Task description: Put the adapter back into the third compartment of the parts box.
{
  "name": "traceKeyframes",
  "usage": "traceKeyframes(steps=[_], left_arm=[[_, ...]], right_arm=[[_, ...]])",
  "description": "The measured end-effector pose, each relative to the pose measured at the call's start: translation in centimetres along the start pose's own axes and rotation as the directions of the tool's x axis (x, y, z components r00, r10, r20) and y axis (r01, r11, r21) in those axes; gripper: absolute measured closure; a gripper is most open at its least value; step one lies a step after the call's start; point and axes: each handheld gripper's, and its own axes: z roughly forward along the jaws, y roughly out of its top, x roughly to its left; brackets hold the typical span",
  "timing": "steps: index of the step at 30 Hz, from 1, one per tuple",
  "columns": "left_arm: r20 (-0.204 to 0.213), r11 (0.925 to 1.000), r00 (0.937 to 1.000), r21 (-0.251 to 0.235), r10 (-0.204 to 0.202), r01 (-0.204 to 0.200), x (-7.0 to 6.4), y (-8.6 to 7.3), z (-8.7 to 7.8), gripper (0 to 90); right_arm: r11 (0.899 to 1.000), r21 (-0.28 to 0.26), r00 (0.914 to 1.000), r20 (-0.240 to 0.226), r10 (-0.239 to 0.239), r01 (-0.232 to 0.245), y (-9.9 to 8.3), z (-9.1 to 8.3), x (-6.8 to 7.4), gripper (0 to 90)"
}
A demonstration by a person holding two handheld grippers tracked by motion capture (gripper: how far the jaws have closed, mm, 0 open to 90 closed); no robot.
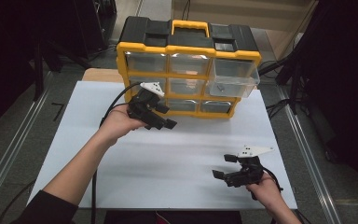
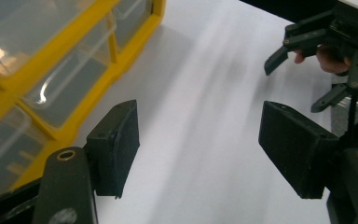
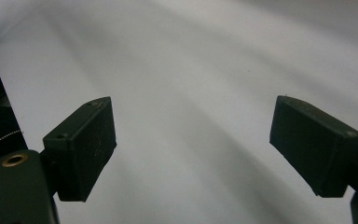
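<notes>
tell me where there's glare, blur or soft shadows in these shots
High view: bright glare on the clear drawers of the yellow organizer, dark surroundings, and a soft shadow band across the white table. Left gripper view: the drawer fronts catch reflections, and the right gripper farther off looks soft. Right gripper view: blurred grey shadow streaks cross the table; the open jaws look fairly sharp.

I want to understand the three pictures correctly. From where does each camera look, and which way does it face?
High view: above the person's side, looking forward and down at the white table, yellow drawer organizer, forearms, left gripper, right gripper.
Left gripper view: between its open jaws, facing table; shares organizer and right gripper with the high view.
Right gripper view: between its open jaws, facing table.
</notes>
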Motion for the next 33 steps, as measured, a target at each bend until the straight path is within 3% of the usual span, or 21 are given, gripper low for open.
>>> traceKeyframes(steps=[9,15,19,22,27,33], left_arm=[[-0.030,0.9997,0.9993,0.014,-0.020,0.020,-0.6,-2.9,0.7,30.2],[-0.026,0.9988,0.9985,0.000,-0.048,0.048,-1.1,-4.7,1.1,30.2],[-0.082,0.9992,0.9959,0.000,-0.039,0.039,-1.8,-6.0,1.3,30.3],[-0.043,0.9978,0.9971,-0.024,-0.062,0.062,-2.1,-7.1,1.3,30.3],[-0.045,0.9970,0.9962,0.015,-0.075,0.076,-2.7,-9.3,1.4,30.2],[-0.046,0.9940,0.9931,-0.022,-0.108,0.107,-3.2,-11.8,0.5,27.6]], right_arm=[[1.000,0.002,1.0000,0.002,0.001,-0.001,0.0,0.1,0.0,12.7],[1.000,0.005,1.0000,0.003,0.000,0.000,-0.1,0.1,0.0,12.7],[1.000,0.006,1.0000,0.002,0.000,0.000,-0.1,0.1,0.0,12.7],[1.000,0.005,1.0000,0.002,0.001,-0.001,-0.1,0.1,0.0,12.7],[1.000,0.006,1.0000,0.001,0.000,0.000,-0.1,0.0,0.0,12.7],[1.000,0.008,1.0000,0.004,0.002,-0.002,-0.1,0.0,0.0,12.7]])
